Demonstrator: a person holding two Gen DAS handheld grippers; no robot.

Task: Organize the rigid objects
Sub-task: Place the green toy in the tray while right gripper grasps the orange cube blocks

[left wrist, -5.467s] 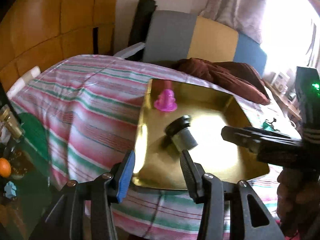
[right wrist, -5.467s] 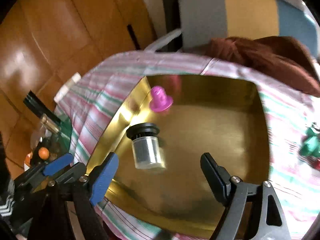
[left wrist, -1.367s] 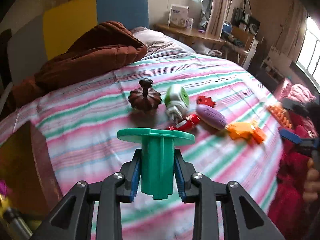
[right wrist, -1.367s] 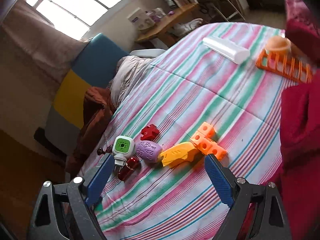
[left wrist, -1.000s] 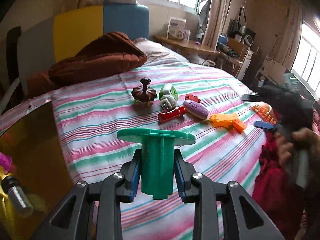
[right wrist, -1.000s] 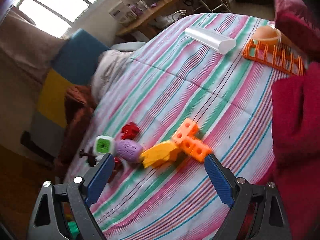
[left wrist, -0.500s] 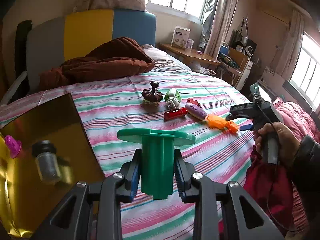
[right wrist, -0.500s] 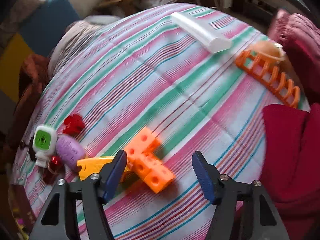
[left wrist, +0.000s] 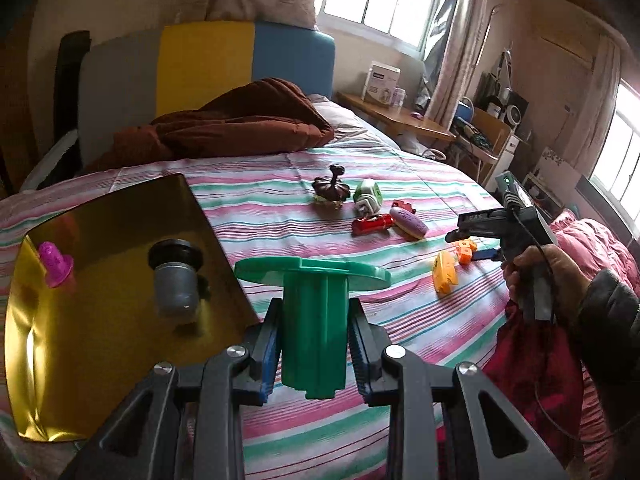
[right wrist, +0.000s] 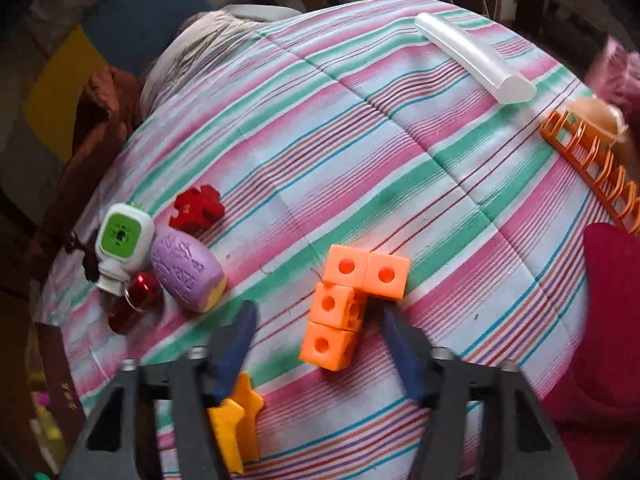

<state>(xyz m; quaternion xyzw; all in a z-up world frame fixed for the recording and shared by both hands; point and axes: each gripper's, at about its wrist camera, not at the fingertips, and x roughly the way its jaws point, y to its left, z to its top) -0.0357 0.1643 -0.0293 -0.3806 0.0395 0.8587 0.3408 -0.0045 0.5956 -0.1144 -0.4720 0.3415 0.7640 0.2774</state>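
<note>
Left hand-held gripper (left wrist: 313, 346) pinches green spool (left wrist: 313, 312); right hand-held gripper (right wrist: 320, 334) spread around orange blocks (right wrist: 350, 298).

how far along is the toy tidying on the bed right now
Done: pink toy and jar lie in the gold tray. In hand: left hand-held gripper clamps the green piece; right hand-held gripper is open around the orange cubes. Left: several toys on the bedspread.

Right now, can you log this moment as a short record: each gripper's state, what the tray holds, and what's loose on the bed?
left gripper: shut on green spool, held near the tray
right gripper: open, fingers either side of orange blocks
gold tray: holds pink toy and jar
loose on bed: purple oval, red piece, yellow piece
</note>
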